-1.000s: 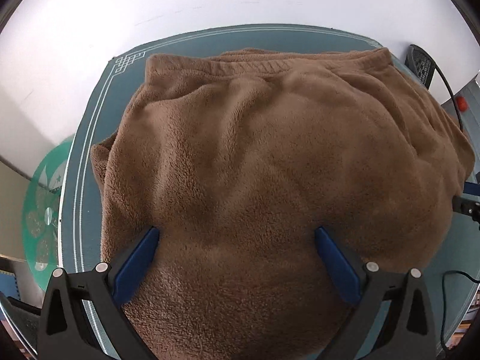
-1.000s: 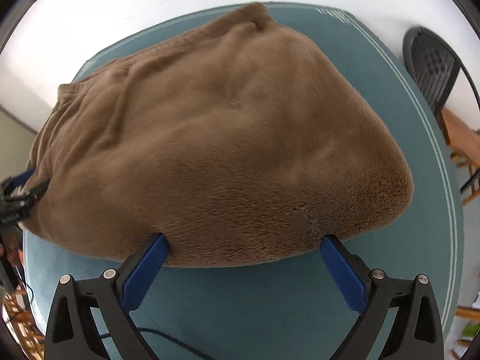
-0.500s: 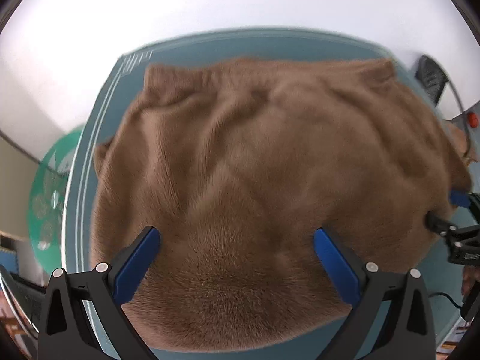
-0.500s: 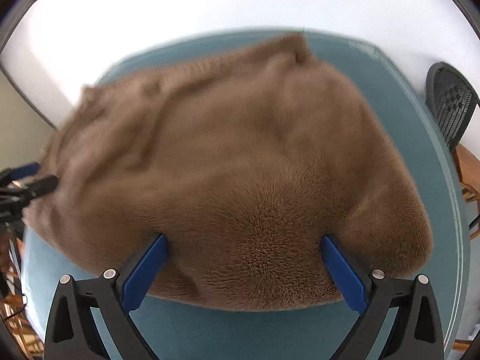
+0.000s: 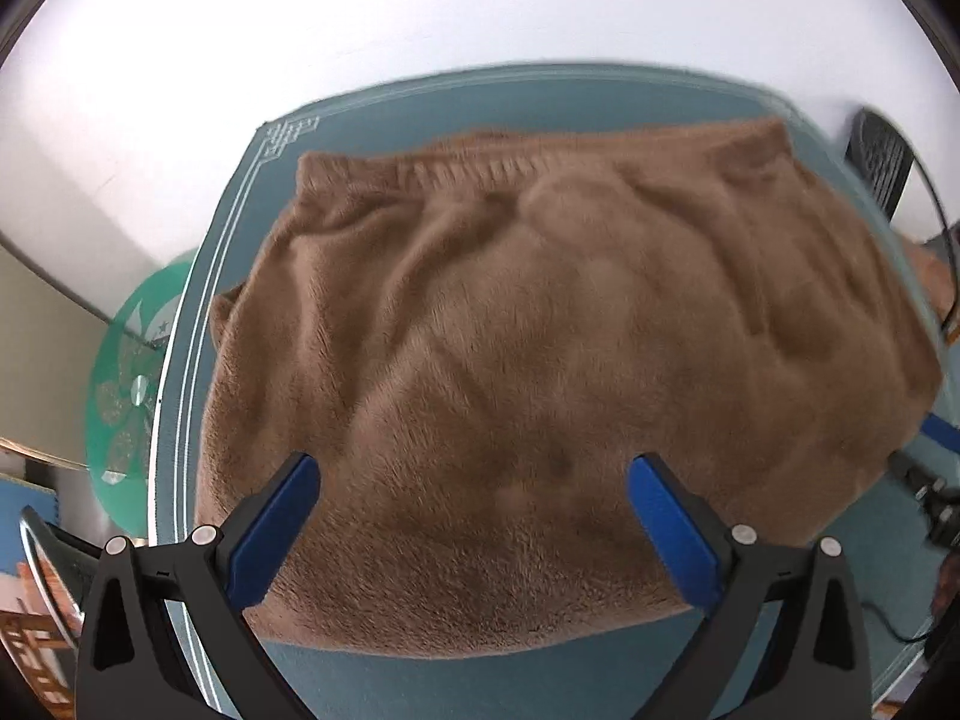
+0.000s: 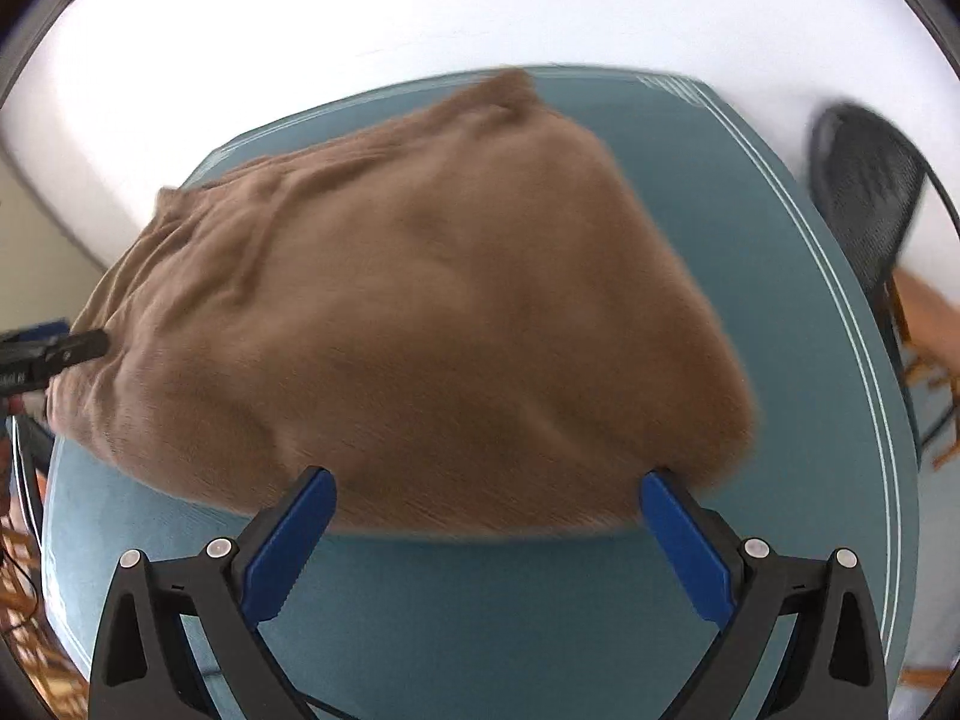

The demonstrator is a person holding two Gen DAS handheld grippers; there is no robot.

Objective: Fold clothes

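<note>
1. The brown fleece garment, a thick folded plush piece with a ribbed band [image 5: 540, 372], lies straight ahead of both my grippers, filling the 12 o'clock field. Its near hem runs across between the jaws in each wrist view.
2. My left gripper [image 5: 474, 525] has its jaws spread wide, pinching nothing. The blue pads sit over the near part of the fleece, whose hem passes below them at 6 o'clock. I can't tell if they touch it.
3. My right gripper [image 6: 489, 531] also has its jaws spread and empty. The near hem sits right at the pad tips, with bare bench below, so this gripper stands at the edge rather than over the cloth.
4. The long axis runs 9 to 3 o'clock in the left view, with the ribbed band [image 5: 480, 171] on the far side at 12. In the right view the pile tapers toward 1 o'clock.
5. My guess: the next grasp takes the near hem, with each gripper on its own half. Left is closer in over the fabric.
6. The surface is a teal bench mat with white border lines [image 6: 780, 252], flat and clear around the garment.
7. Room: a white wall behind, a black mesh chair [image 6: 870, 192] at 2 o'clock in the right view, and a green round glass disc [image 5: 138, 384] at 9 o'clock in the left view.
8. Both views are motion-blurred, so fine detail is soft.
</note>
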